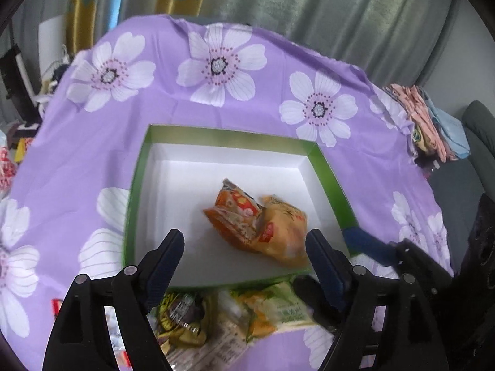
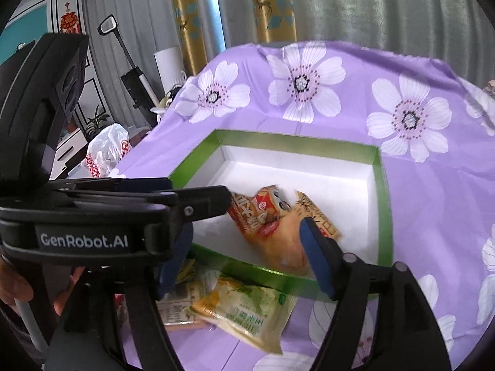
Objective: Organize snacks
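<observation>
Left wrist: left gripper (image 1: pixel 244 247) spread wide, empty, above box (image 1: pixel 328 170) near edge. Two packets (image 1: pixel 256 219) lie inside on the white floor. More snacks (image 1: pixel 216 312) outside on cloth (image 1: pixel 185 102).

Right wrist: right gripper (image 2: pixel 244 238) wide, empty, over the box's near wall.

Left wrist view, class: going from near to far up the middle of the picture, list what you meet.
Loose snack packets → near green rim of the box → two snack packets in the box → far green wall → flowered purple cloth → grey curtain.
</observation>
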`<state>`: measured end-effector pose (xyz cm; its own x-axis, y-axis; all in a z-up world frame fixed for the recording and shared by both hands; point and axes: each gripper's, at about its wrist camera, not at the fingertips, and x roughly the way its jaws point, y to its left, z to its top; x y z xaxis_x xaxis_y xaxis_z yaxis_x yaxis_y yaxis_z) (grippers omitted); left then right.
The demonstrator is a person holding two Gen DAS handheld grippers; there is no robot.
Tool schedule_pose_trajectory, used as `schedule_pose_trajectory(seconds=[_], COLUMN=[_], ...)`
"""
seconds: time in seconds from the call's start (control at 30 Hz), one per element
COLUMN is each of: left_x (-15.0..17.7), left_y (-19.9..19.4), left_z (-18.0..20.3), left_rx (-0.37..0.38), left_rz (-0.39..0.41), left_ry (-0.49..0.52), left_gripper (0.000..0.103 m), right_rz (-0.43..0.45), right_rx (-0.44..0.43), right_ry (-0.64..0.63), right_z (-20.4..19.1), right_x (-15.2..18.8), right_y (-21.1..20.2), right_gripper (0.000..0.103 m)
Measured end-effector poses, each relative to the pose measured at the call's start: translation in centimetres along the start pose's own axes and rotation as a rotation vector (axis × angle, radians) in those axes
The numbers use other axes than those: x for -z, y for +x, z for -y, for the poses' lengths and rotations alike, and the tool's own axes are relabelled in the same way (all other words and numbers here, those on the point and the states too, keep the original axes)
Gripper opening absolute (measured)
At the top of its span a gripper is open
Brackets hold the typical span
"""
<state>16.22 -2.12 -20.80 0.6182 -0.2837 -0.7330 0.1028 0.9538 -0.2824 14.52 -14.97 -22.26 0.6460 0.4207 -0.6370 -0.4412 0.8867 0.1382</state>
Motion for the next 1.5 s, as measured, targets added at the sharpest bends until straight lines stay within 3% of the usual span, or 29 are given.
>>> schedule_pose_trajectory(seconds=[0.13,0.83,1.2,1.5], left_x=[0.7,4.2,6.0,8.1], left_y=[-2.2,-10.6,-12.7,-12.5], left_z=[-0.1,0.4,-0.8,-3.8], left_rx=[-0.002,0.002,-0.019,-0.067], left_rz=[0.034,0.131,0.155,0.126], left_ry=[-0.006,-0.019,-0.041,-0.094], left_gripper=[0.094,0.094,0.094,0.094], right_rz=[0.033,0.172,0.179,0.127], right_rx=[0.034,0.082,0.060,0.021], right_ry=[-0.016,-0.082,-0.101,-0.094], right_z=[-0.7,-4.5,-5.7,-6.7], right_x=[0.2,1.5,2.5,4.4], right_y=[-2.4,-11.7,-13.1,-12.1], right_gripper=[0.080,0.088,0.089,0.089])
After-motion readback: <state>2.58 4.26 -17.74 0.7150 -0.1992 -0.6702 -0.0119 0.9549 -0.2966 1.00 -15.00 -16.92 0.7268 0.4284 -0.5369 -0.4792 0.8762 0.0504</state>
